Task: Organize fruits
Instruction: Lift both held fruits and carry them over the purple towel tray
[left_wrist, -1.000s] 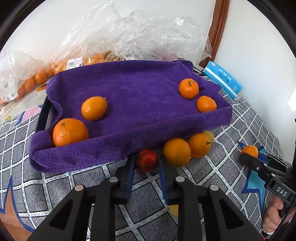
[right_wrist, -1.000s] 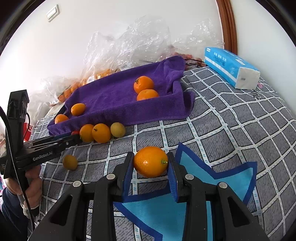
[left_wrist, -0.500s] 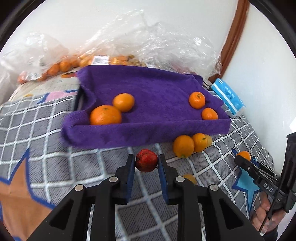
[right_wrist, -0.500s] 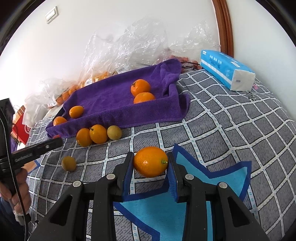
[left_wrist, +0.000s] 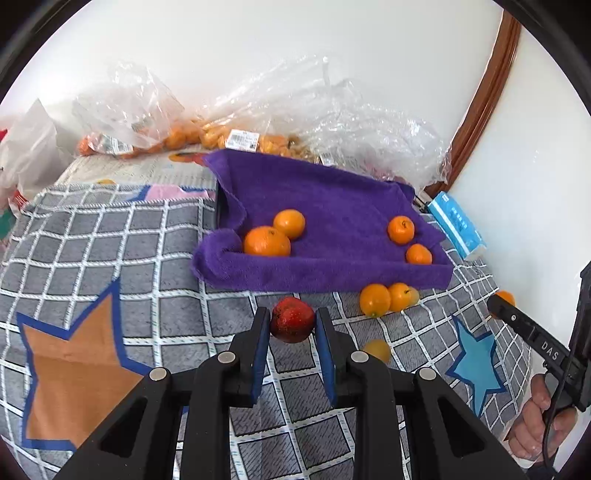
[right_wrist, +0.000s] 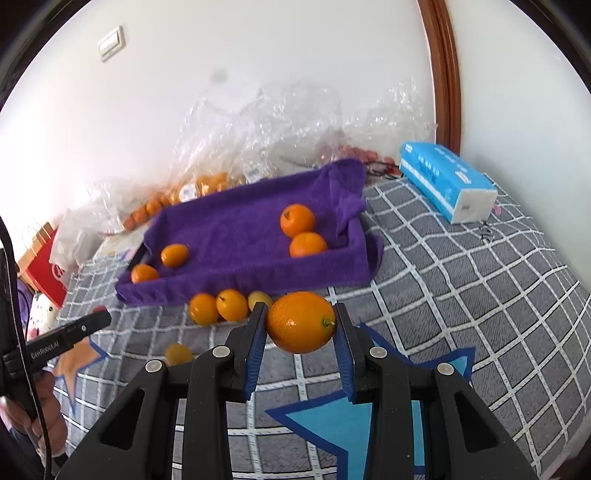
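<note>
Pinching a small red fruit (left_wrist: 292, 320) between its blue pads, the left gripper (left_wrist: 291, 325) carries it clear of the checked blanket (left_wrist: 110, 236), and the right gripper (right_wrist: 300, 325) is clamped the same way on an oval orange fruit (right_wrist: 301, 322) whose long axis runs straight across from pad to pad, stem end against the right-hand pad. Neither fruit touches the cloth beneath, as far as I can judge.

Just beyond the red fruit, up the middle of the left view, runs the near folded edge of the purple towel (left_wrist: 325, 273), which drapes a tray into a shallow trough. Four orange fruits already lie in it: two touching at its left end (left_wrist: 275, 234) and two close together at its right end (left_wrist: 408, 240). In the right view the same towel lies up and left of the held orange, with three loose fruits (right_wrist: 225, 304) bunched against its near edge between jaws and trough.

The red fruit looks the nearer to the towel, almost dead ahead of the left jaws; the right gripper would have to pass over the loose cluster. One more small yellowish fruit (left_wrist: 376, 350) lies alone on the blanket, lower right of the left jaws.

Clear plastic bags (left_wrist: 332, 122) of more fruit crowd the wall behind, and a blue tissue pack (right_wrist: 447, 181) sits at the right
</note>
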